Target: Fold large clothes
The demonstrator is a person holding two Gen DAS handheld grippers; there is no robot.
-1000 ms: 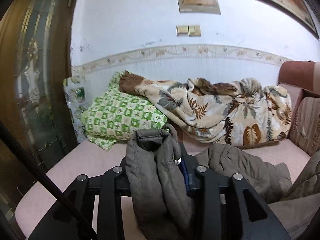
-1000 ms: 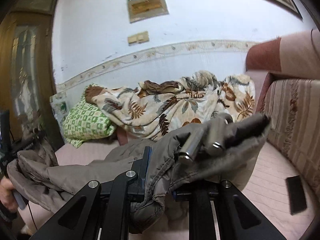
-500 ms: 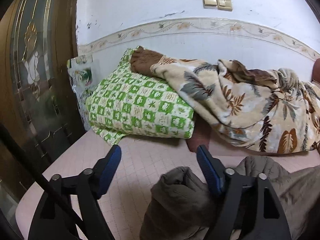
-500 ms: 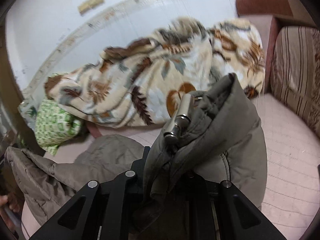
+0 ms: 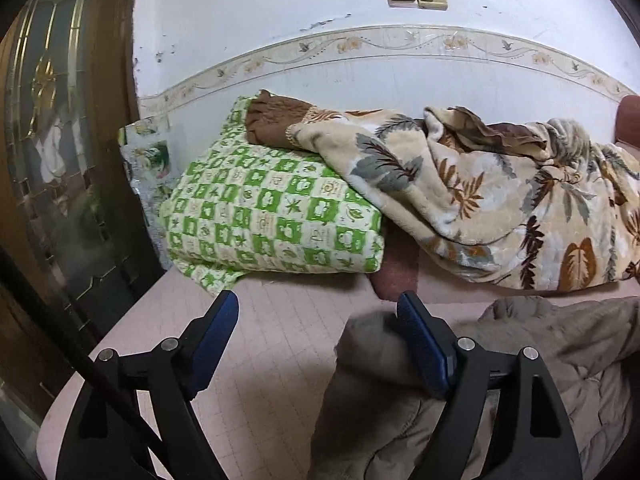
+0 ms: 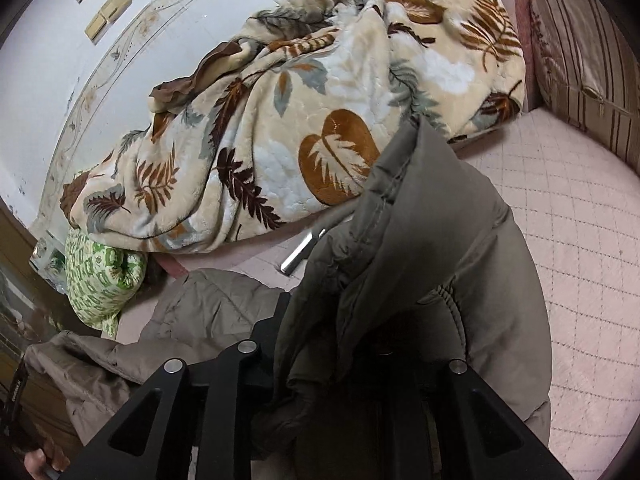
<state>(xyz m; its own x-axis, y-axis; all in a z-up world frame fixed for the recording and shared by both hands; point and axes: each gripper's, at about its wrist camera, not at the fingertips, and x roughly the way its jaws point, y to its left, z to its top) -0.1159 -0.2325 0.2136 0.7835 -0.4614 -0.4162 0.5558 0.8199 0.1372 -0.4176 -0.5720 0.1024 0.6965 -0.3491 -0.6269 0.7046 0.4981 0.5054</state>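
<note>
A large olive-grey padded jacket (image 5: 540, 344) lies on the pink quilted seat (image 5: 280, 340). My left gripper (image 5: 316, 300) stands open; one end of the jacket rests beneath its right blue pad (image 5: 424, 352), and nothing is between the fingers. In the right wrist view a thick fold of the jacket (image 6: 440, 240) rises between the jaws of my right gripper (image 6: 352, 332), which are opening; its pads are hidden under the cloth. A metal cord end (image 6: 304, 248) dangles from that fold. The rest of the jacket trails left across the seat.
A leaf-patterned blanket (image 5: 480, 200) and a green checked pillow (image 5: 272, 216) lie along the white wall. A glass-panelled door (image 5: 48, 160) stands at the left. A striped cushion (image 6: 584, 40) lines the right side. A hand (image 6: 36, 460) shows at the lower left.
My left gripper let go of the jacket, opened wide and moved toward the pillow. My right gripper swung down and rolled with its fold, which now stands lower over the seat.
</note>
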